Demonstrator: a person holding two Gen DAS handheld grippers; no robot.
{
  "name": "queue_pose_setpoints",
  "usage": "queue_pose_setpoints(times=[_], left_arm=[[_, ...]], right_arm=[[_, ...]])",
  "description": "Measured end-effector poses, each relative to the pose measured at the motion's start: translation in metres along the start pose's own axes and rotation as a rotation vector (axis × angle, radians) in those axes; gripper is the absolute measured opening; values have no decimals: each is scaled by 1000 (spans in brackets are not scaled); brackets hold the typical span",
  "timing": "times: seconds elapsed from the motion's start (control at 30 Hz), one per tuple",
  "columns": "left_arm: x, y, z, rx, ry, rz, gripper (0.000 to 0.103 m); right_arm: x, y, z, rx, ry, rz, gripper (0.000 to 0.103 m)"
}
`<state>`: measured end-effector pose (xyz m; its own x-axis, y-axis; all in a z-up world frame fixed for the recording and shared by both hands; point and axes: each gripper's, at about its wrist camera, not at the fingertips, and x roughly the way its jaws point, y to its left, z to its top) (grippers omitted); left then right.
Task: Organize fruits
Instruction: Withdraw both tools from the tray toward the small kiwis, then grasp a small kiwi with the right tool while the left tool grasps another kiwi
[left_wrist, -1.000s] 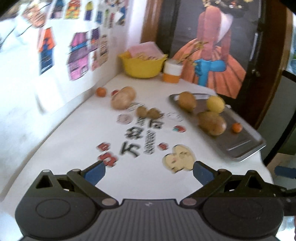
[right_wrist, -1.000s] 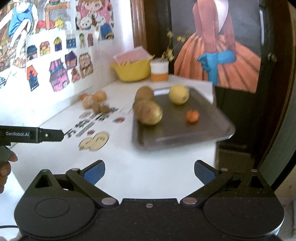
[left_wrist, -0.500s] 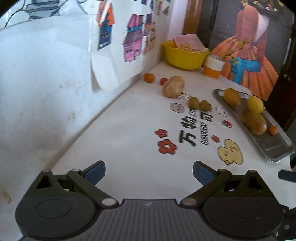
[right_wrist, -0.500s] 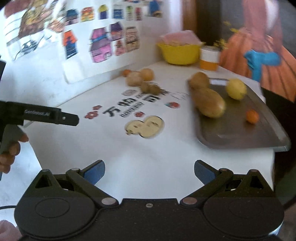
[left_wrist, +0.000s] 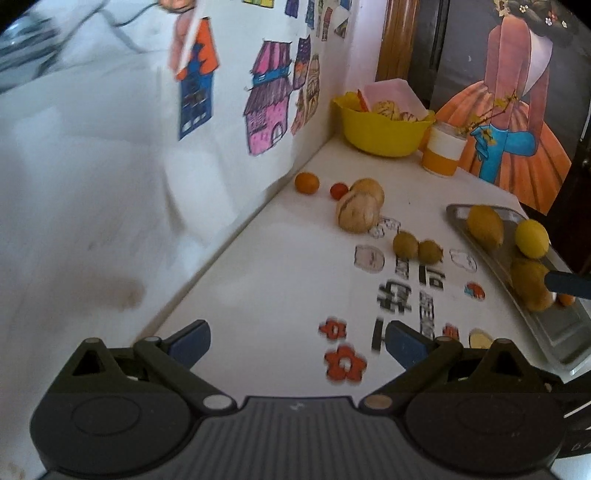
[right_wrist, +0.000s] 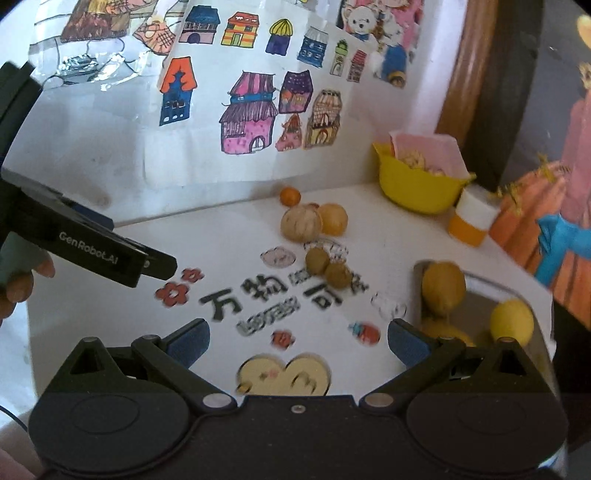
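Both sets of tongs stand with their blue pads spread wide and nothing between them; the left gripper (left_wrist: 297, 341) hangs low over the white table (left_wrist: 258, 280) near the wall at the frame's left, and the right gripper (right_wrist: 298, 339) hovers above the printed lettering in the centre of its view, its spread suggesting it is readied for a pick rather than carrying; just beyond, in the middle of the right wrist view, two small brownish-green kiwis (right_wrist: 327, 266) lie touching each other, loose on the table; farther up sit two larger round tan fruits (right_wrist: 314, 221) side by side, with a small orange (right_wrist: 289, 195) against the wall; I take a red speck beside them for a cherry tomato, though blur makes that uncertain; at the right edge the metal tray (left_wrist: 554, 328) already holds a yellow lemon (left_wrist: 532, 238) and a few brownish-yellow fruits, gathered there presumably as the sorting place; a yellow bowl (right_wrist: 417, 184) stands at the far corner.
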<state>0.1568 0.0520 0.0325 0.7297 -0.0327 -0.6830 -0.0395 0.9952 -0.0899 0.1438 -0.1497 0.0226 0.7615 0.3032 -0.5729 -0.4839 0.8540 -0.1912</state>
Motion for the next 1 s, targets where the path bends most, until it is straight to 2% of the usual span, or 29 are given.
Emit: queue_pose_setpoints(times=[0.1,0.3,0.53,0.77,0.9,1.0], left_arm=[[15,-5,13,-6,-8,-10,102],[48,-14,35,-25,-37,-85,102],[80,-28,52,2,-53,-136,102],[102,-37,55,29,-32,-186,102],[107,-39,57,36,-36,-233,102],[111,-42,58,43,-33,-260,98]], right_arm=[[13,-10,6,-12,-9,0,102],[49,-32,9,28,-10,5,101],[84,-43,9,61,22,29,89],[103,-45,13,51,29,61,84],[109,-49,15,38,38,54,75],[113,-54,15,50,40,65,68]])
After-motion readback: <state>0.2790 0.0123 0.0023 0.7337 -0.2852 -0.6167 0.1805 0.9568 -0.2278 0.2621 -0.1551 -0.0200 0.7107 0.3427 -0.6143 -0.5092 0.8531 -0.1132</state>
